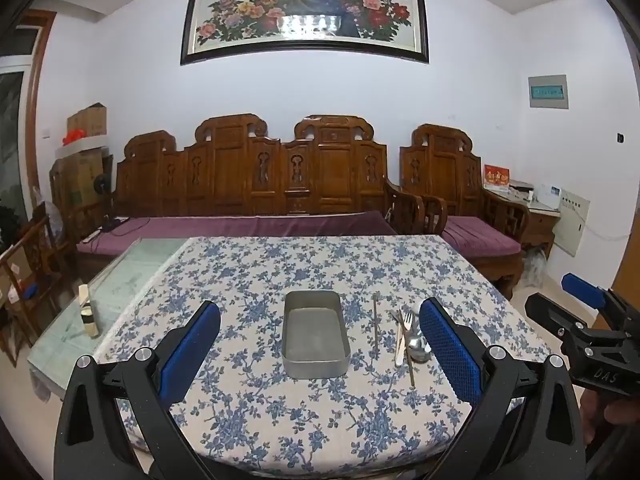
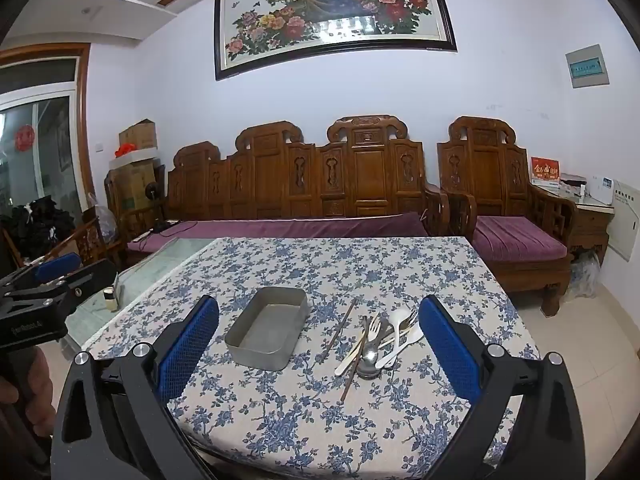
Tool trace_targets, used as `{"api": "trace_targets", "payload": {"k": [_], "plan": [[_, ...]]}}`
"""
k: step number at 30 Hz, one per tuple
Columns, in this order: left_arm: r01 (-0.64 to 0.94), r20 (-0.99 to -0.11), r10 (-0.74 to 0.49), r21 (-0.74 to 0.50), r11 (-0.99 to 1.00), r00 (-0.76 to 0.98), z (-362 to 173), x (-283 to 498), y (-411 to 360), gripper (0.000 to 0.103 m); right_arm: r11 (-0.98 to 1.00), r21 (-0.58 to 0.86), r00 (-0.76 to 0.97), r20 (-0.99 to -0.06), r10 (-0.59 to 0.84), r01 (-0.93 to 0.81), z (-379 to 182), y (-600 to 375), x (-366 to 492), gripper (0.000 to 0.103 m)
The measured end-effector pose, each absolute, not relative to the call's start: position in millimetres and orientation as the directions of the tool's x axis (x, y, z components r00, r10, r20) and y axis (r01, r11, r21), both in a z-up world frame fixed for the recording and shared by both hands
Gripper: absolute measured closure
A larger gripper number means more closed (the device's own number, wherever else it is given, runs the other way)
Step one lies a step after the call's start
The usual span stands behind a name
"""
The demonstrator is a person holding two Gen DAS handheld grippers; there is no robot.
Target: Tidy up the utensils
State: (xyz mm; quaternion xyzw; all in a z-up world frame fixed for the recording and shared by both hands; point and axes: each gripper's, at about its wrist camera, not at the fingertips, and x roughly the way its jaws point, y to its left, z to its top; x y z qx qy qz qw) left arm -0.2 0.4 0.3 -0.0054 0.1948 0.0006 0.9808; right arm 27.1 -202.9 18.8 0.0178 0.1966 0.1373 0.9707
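A blue-flowered tablecloth (image 1: 280, 272) covers most of the table, leaving a strip of glass tabletop (image 1: 132, 276) bare at the left, where a small bottle (image 1: 89, 316), perhaps a condiment, stands near the edge. Beyond the far edge is a carved wooden sofa (image 1: 256, 168) with purple cushions, an armchair (image 2: 508, 200) to its right. A framed peacock-and-peony picture (image 1: 308, 4) hangs above, and cardboard boxes (image 2: 138, 160) are stacked far left.

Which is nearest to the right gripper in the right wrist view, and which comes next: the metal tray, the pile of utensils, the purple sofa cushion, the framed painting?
From the right gripper, jaws open:
1. Pile of utensils, on the tablecloth, right of centre.
2. Metal tray, on the left; almost as near, too close to call.
3. Purple sofa cushion, behind the table.
4. Framed painting, on the wall above.
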Motion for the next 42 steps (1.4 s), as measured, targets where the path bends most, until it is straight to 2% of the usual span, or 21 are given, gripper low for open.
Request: {"api": "trace_targets", "payload": {"k": [42], "plan": [[-0.002,-0.385,-0.002,-0.009,1.000,0.923,7,-2,-7,0.006,0.961,0.092,0.885,-0.375,0.275,-0.260,18,-204,28,0.002]]}}
